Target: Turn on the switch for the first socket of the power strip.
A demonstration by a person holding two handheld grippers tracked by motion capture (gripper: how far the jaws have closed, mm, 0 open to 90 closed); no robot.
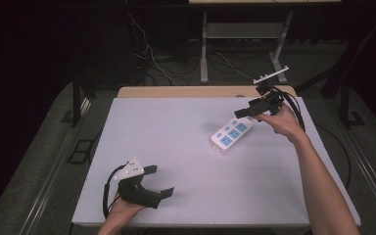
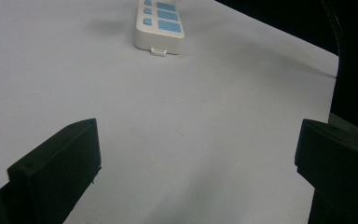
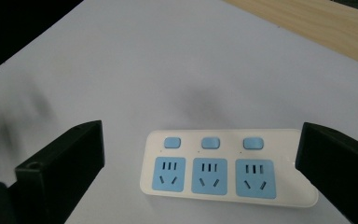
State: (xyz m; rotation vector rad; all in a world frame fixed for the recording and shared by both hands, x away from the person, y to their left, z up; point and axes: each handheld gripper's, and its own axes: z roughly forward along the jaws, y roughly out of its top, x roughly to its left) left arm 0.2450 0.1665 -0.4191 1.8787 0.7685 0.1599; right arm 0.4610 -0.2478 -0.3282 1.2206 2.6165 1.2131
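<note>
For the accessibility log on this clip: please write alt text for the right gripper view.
A white power strip with three blue sockets and three blue switches lies flat on a pale table, framed between the two black, wide-open jaws of the right gripper, which hovers above without touching it. A strip of wooden table edge shows at the top right.

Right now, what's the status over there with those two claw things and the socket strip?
Right gripper open, hovering above the power strip. Left gripper open, empty, near the table's front edge. Strip flat on the white top, untouched. Nothing between the jaws and the strip.
</note>
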